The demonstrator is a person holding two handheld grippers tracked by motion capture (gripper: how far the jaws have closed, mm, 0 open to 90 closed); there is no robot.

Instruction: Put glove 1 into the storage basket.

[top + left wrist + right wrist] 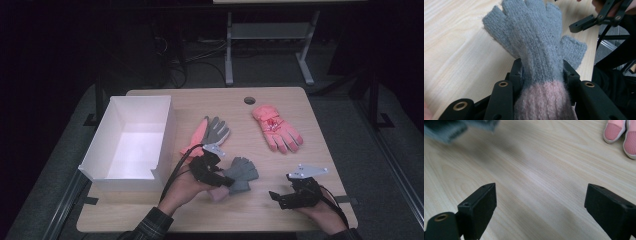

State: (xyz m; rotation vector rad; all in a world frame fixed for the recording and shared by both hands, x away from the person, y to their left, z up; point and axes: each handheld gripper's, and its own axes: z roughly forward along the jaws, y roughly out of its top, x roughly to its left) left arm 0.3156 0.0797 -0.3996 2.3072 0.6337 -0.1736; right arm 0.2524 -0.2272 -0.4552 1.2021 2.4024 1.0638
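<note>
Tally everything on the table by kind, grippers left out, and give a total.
Knit gloves: 1, grey with pink cuff
Work gloves: 1, grey and pink
Padded gloves: 1, pink
White boxes: 1
Total: 4

On the table (150, 212), the box (131, 142) sits at the left. Just right of it lies a glove (212, 132), and a ski glove (276, 128) further right. In front of them the left gripper (226, 181) grips the knit glove (241, 172); the right gripper (276, 196) hangs apart, near the front edge.
</note>
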